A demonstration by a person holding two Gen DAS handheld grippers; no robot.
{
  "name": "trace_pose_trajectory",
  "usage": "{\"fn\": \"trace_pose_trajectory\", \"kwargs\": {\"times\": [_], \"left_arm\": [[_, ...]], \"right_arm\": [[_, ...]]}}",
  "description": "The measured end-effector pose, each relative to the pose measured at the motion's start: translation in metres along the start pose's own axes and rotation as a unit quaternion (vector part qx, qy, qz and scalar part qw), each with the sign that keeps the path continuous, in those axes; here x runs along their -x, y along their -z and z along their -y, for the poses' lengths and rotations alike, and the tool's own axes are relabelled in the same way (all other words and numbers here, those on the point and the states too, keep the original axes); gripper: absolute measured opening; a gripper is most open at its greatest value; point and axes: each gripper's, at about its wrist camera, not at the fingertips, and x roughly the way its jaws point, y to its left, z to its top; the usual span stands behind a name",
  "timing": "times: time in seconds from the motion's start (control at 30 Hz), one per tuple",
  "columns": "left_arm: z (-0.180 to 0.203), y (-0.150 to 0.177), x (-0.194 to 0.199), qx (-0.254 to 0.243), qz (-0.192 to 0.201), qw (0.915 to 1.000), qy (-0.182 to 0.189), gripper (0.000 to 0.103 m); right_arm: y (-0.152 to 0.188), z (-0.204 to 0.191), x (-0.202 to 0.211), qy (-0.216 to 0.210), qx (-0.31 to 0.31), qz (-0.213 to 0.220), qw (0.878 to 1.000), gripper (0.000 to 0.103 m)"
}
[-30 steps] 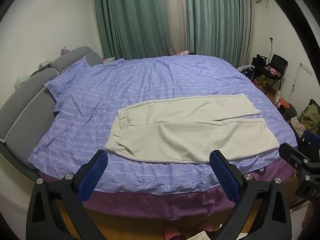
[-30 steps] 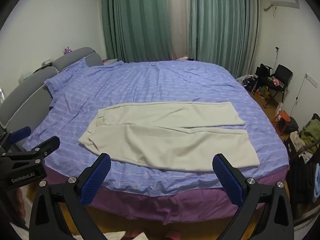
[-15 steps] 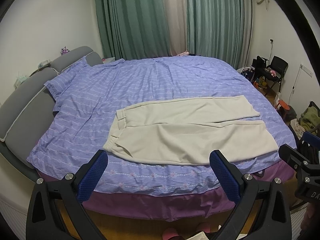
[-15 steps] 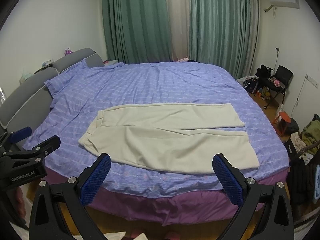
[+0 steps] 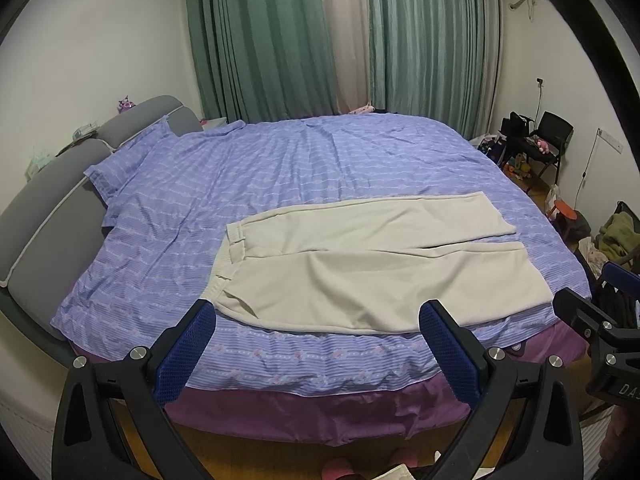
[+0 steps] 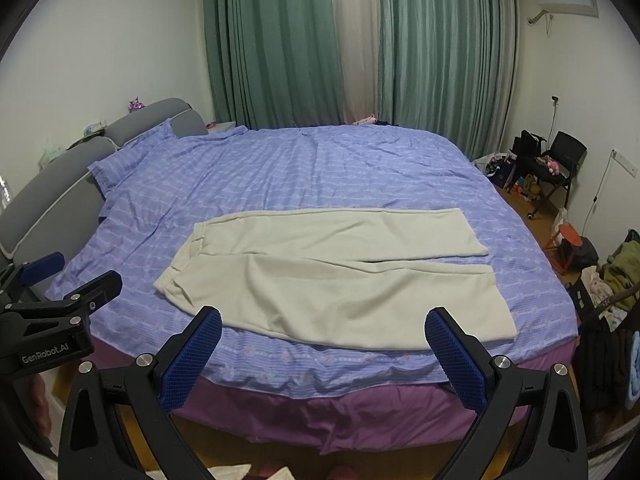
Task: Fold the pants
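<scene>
The pants (image 5: 372, 268) lie flat on the bed (image 5: 280, 184), near the front edge; the waist points to the left and the two legs point to the right; the legs lie side by side with a thin gap between them near the ends; no fold has been made yet, so I think the whole job is still to do; the first fold may be one leg over the other, and then the long shape folded shorter

The left gripper (image 5: 316, 354) is held in the air in front of the bed; its two blue pads are spread wide and nothing is between them; it is not touching the pants; the right gripper (image 6: 324, 356) is the same, wide apart, empty, and well back from the cloth

I see no box, basket or drawer to put the pants in; some clothes lie in a pile (image 6: 620, 264) on the floor at the far right, but I cannot tell what holds them
</scene>
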Motion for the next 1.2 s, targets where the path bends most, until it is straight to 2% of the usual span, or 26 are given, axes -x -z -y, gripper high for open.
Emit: {"fn": "trace_pose_trajectory", "kwargs": {"times": [1.0,1.2], "left_arm": [[0.019,-0.003,-0.008,0.011,-0.001,0.9998,-0.015,0.103],[0.028,0.0,-0.014,0.02,-0.013,0.9994,-0.024,0.103]], "right_arm": [[-0.005,0.027,-0.012,-0.02,0.011,0.0,1.0,0.102],[-0.006,0.035,-0.02,-0.031,0.011,-0.01,0.999,0.102]]}}
